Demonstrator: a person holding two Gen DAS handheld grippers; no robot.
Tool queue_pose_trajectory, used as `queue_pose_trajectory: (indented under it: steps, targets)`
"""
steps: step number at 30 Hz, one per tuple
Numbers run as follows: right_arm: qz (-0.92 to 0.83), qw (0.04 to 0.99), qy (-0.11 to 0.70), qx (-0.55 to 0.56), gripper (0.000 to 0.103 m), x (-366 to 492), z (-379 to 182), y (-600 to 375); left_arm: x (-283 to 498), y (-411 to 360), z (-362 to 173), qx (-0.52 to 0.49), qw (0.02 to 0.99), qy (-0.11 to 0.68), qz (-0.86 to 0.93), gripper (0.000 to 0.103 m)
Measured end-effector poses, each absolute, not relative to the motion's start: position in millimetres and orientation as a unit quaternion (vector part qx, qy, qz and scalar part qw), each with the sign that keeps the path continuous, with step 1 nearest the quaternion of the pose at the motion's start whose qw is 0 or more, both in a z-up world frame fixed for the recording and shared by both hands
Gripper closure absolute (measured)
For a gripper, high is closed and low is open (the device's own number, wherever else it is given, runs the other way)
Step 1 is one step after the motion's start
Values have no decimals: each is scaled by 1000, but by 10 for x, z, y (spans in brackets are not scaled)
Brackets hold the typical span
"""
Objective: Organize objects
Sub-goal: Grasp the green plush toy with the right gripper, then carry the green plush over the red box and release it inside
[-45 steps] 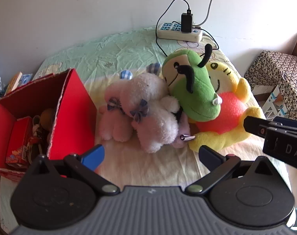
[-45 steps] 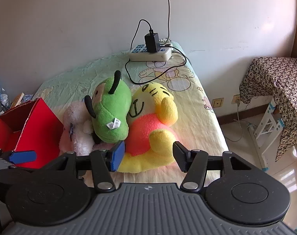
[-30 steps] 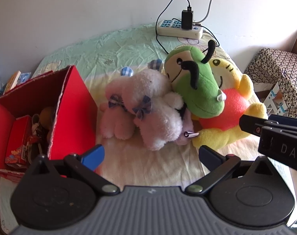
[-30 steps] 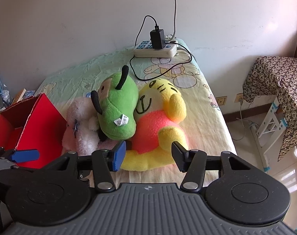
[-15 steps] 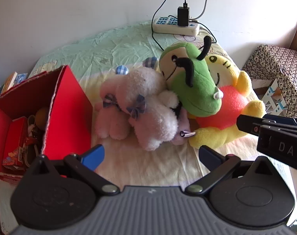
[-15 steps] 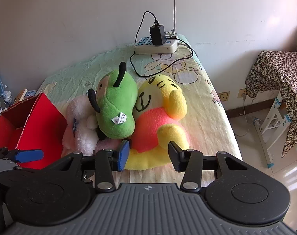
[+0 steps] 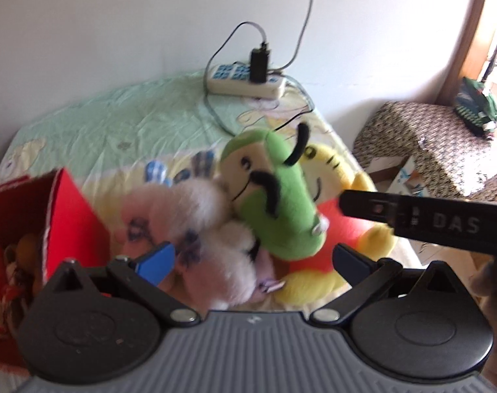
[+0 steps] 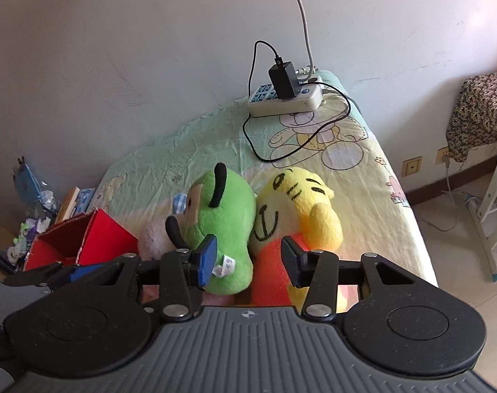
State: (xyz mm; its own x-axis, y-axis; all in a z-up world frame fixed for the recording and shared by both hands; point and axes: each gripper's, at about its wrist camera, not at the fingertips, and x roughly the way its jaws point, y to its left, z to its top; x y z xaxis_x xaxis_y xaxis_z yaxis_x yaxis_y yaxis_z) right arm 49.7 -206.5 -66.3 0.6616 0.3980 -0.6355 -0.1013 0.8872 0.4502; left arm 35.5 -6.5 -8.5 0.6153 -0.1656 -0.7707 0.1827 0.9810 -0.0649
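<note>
Left gripper (image 7: 253, 258) fingers spread wide, right gripper (image 8: 248, 258) likewise (both empty)

left gripper (image 7: 251, 260): black linkage arms, silver pivot screws, ribbed grey body, two round black discs; one blue pad, one dark
right gripper (image 8: 248, 260): same build; white "DAS" lettering on side, seen from left wrist view

A white power strip (image 8: 286, 98) lies at the far end of the bed (image 8: 372, 177), against the wall, with a black charger (image 8: 282, 78) plugged into it and a black cable (image 8: 248, 131) trailing over the cartoon-printed sheet. A patterned cloth (image 7: 421, 137) covers furniture beside the bed.
</note>
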Motion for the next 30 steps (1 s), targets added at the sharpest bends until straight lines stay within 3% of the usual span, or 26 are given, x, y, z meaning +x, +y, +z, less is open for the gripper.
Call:
queue_pose_trajectory:
  steps: [12, 26, 30]
  targets:
    - [221, 828, 431, 281, 55, 1084, -887, -2073, 853, -163, -180, -31, 884, 436, -165, 1]
    - [234, 812, 444, 298, 65, 1178, -961, -2113, 1042, 13, -327, -89, 870, 445, -191, 17]
    - [234, 818, 437, 291, 66, 1132, -912, -2103, 1007, 32, -298, -93, 871, 441, -194, 17]
